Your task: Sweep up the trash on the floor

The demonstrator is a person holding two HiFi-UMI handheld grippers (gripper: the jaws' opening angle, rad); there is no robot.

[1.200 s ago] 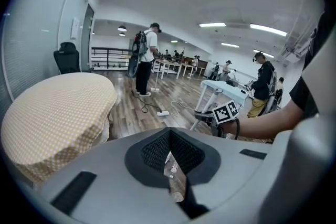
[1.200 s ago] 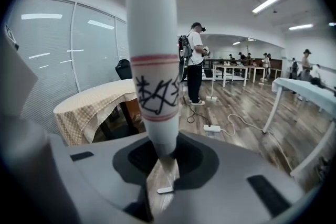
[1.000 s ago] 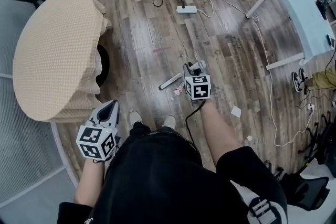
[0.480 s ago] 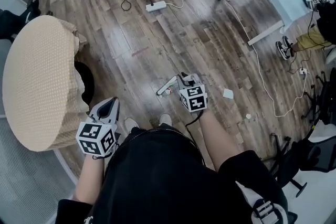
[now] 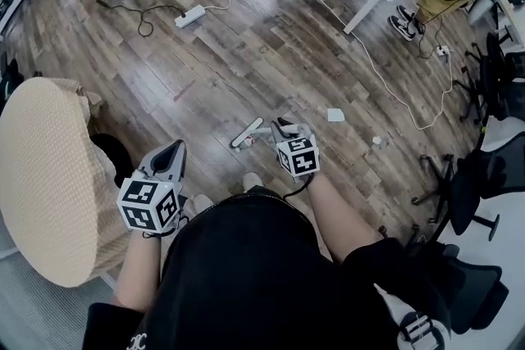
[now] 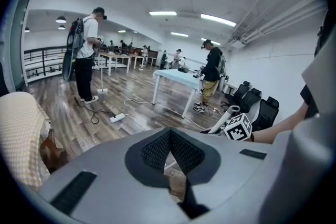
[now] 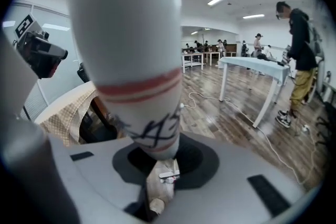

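Head view: right claw [image 5: 285, 129], frame centre, clamps a white, red-striped broom handle [image 7: 131, 55]; left claw [image 5: 171, 153], lower left, is closed and empty over wood-plank floor [image 5: 246, 53].

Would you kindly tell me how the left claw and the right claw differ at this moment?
The left claw is shut with nothing between its jaws, whereas the right claw is shut on a white handle with red stripes. In the head view, the left claw sits close to the person's side, by the beige cloth-covered table. The right claw reaches further forward over the floor. Each carries a marker cube.
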